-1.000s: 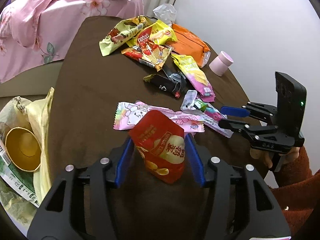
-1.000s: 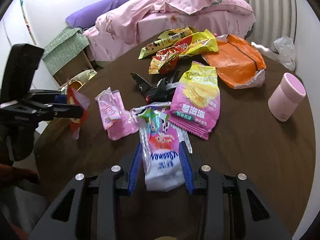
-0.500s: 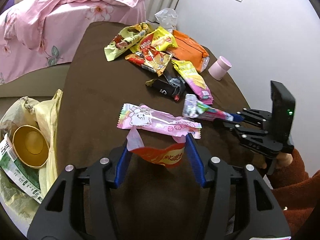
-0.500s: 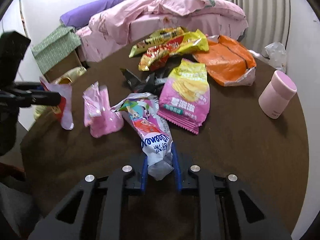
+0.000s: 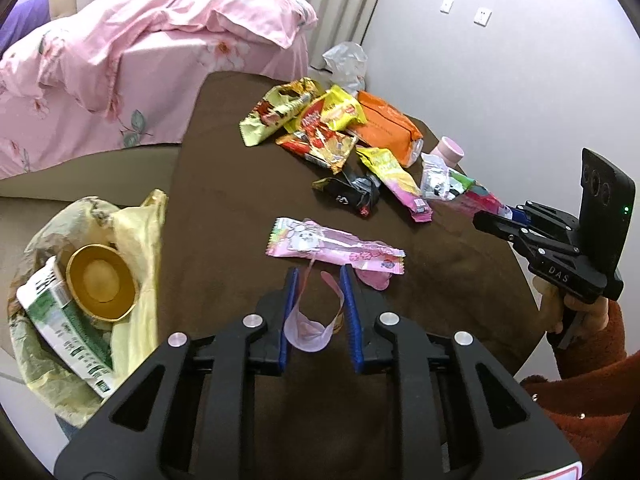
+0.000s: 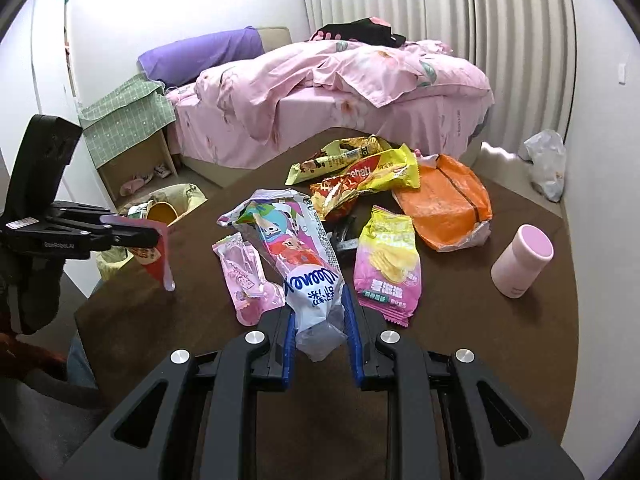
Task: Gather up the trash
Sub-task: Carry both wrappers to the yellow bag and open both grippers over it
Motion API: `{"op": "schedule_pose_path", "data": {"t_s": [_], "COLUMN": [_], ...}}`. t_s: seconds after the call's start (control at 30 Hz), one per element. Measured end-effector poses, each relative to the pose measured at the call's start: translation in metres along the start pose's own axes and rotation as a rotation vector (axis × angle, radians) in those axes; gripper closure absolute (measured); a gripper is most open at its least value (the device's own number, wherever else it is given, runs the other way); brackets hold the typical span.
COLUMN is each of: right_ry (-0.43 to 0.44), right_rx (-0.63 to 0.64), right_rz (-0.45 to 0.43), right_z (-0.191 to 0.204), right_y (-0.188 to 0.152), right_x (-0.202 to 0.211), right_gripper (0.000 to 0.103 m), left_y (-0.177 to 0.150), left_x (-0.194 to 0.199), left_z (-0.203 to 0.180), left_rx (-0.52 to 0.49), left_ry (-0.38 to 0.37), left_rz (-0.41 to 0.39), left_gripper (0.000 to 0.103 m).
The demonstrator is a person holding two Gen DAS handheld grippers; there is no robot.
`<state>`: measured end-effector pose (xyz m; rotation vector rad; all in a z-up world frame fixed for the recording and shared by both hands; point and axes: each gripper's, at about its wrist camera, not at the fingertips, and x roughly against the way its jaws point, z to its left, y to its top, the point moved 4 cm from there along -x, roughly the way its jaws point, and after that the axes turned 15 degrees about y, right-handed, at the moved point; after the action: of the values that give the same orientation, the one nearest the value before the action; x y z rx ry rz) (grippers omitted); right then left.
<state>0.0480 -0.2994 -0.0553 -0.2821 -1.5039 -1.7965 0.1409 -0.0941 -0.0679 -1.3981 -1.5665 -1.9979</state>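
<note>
Here the left hand-held gripper (image 5: 318, 300) is clenched on a red chip bag (image 6: 154, 256), seen edge-on in its own view as a pale curled rim between the blue pads and seen from the right view hanging off the fingers above the near left edge of the surface (image 5: 240, 208). The right hand-held gripper (image 6: 320, 322) is clenched on the clear tail of a white cartoon wrapper (image 6: 298, 256), which is raised above the surface and leans away over the other litter.

Just beyond the left fingers a pink wrapper (image 5: 336, 248) is left lying flat. Farther off, a black wrapper (image 5: 352, 196), a pink-and-yellow chip bag (image 6: 390, 268), an orange bag (image 6: 444, 204) and a yellow heap (image 6: 360, 172) are spread out, with a pink cup (image 6: 522, 264) standing to the right. A yellow trash bag (image 5: 80, 300), already holding a gold bowl (image 5: 102, 284), is open below the left edge.

Both pieces are judged to be bound for that bag. The white wrapper is pinched only by its thin tail, so it could slip out in a quick swing. The long wrapper could also sweep nearby litter or the cup. The trash bag's slack mouth could be missed if the release is made early.
</note>
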Motion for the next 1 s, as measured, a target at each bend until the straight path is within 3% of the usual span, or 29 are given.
{"op": "schedule_pose_path", "data": {"t_s": [0.23,0.43,0.6,1.0], "right_ry": [0.017,0.07,0.125,0.222], "right_rx": [-0.011,0.074,0.126,0.279], "right_rz": [0.005,0.015,0.037,0.155], "right_z": [0.008,0.037,0.063,0.124], "right_y": [0.0,0.022,0.039,0.074], "right_x": [0.0,-0.022,-0.048,-0.127], "right_gripper": [0.082,0.082,0.082,0.082], "left_y": [-0.004,0.0,-0.009,-0.032], "left_x": [0.022,0.051,0.065,0.062], "left_z": [0.023,0.082,0.122,0.166], "left_rx": [0.049,0.16,0.226,0.295], "left_ry": [0.063,0.207,0.299,0.335], "left_rz": [-0.043,-0.102,-0.105,-0.097], "left_gripper": [0.083,0.083,0.083,0.083]}}
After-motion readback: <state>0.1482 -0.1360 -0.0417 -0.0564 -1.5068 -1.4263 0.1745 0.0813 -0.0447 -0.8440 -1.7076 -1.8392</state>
